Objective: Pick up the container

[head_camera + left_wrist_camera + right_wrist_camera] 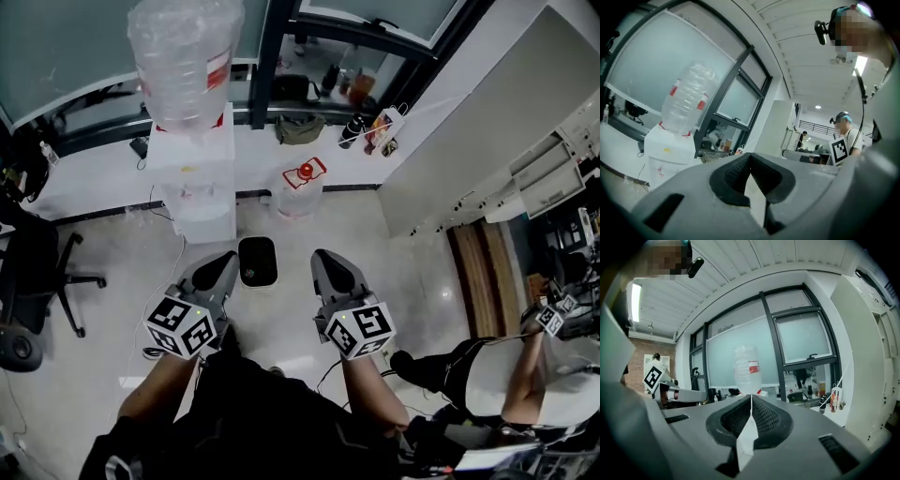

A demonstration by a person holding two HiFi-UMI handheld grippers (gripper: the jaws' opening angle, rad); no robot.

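Left gripper [225, 261] and right gripper [323, 258]: jaws closed, nothing held.
Bin [258, 262] on floor between them: black, rounded, pale rim. Bottle [185, 56] label red, print unreadable.

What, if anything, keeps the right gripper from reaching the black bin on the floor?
Nothing visible, so probably yes: no object stands between the right gripper and the black bin, though its fingers are shut.

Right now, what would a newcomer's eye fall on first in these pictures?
First the big clear water bottle, upside down on the white dispenser by the window wall. Next the left gripper and the right gripper, both shut and empty, with a small black bin on the floor seen between them.
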